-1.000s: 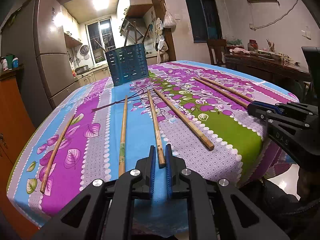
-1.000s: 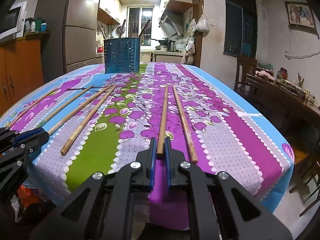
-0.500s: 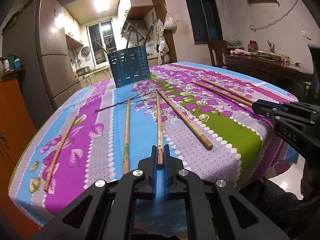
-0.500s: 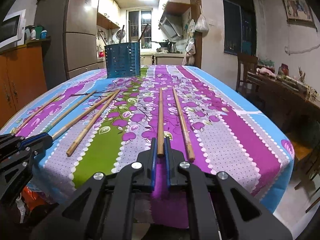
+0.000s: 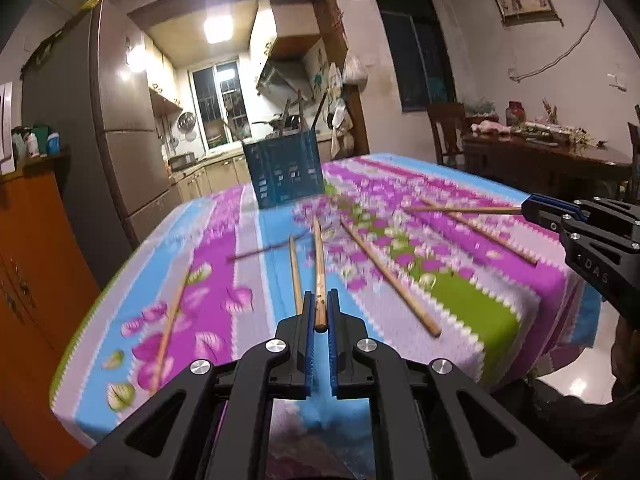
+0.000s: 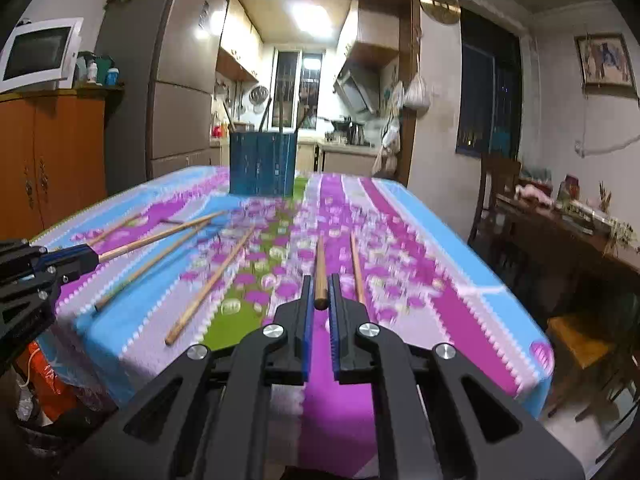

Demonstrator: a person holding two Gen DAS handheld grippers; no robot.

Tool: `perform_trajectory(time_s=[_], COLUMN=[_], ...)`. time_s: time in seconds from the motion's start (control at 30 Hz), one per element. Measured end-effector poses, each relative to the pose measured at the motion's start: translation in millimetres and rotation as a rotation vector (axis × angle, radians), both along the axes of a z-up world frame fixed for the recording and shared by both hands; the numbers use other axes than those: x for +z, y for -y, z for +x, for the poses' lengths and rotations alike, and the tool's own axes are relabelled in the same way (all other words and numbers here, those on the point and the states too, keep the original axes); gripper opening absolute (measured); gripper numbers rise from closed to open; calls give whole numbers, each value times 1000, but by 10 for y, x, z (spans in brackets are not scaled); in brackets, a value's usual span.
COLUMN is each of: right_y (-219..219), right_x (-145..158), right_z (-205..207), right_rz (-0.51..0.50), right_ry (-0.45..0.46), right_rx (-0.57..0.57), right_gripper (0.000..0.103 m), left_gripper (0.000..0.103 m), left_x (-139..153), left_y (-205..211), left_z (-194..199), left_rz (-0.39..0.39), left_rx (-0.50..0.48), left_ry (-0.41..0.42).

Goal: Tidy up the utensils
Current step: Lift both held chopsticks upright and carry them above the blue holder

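My left gripper [image 5: 319, 302] is shut on the near end of a long wooden chopstick [image 5: 319, 264], held just above the flowered tablecloth [image 5: 460, 304]. In the right wrist view my right gripper [image 6: 320, 286] is shut on another chopstick [image 6: 320, 264], also raised off the cloth. Each gripper shows in the other's view, the right gripper [image 5: 532, 208] at the right edge and the left gripper [image 6: 90, 256] at the left edge. Several more chopsticks [image 5: 390, 276] [image 6: 210, 284] lie loose on the cloth. A blue slotted utensil holder [image 5: 283, 174] [image 6: 262, 168] stands at the far end with sticks in it.
A tall fridge [image 5: 100, 128] and an orange cabinet [image 6: 52, 156] stand to the left of the table. To the right are a dark wooden side table [image 6: 580, 232] and a chair [image 5: 444, 132]. The kitchen opens behind the holder.
Both grippers have risen, each lifting its chopstick off the cloth. The table now sits lower in both views and the picture is blurred by the motion.
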State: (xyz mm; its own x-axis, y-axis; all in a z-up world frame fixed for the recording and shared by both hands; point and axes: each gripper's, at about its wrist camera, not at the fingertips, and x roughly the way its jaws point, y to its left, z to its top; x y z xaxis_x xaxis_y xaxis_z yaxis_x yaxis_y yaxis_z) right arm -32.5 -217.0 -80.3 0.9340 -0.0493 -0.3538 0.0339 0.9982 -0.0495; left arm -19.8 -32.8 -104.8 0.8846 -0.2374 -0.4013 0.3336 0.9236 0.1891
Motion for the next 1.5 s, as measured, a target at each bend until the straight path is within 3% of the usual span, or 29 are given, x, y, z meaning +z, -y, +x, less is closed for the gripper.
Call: perform_trajectory(time_s=[0.2, 0.53, 0.87, 1.13, 1.33, 1.5], right_y=[-2, 132, 374, 445, 348, 274], right_x=[338, 868, 1259, 1363, 1529, 1899], right_z=[-21, 143, 556, 795, 931, 1172], right_rz=[-38, 3, 138, 216, 197, 156], right_ry=[89, 166, 88, -8, -17, 29], right_rx=[36, 116, 218, 262, 292, 315], right_gripper=[6, 5, 6, 6, 6, 6], left_gripper=[7, 7, 7, 7, 7, 7], left_x=[335, 1023, 1504, 1607, 1693, 2014], left_y=[-69, -227, -293, -267, -297, -317], left_z=[47, 237, 678, 901, 1107, 1427], left_rz=[-60, -134, -245, -277, -278, -277], left_rx=[-51, -91, -172, -197, -187, -171], left_ry=[-31, 28, -35, -82, -76, -22])
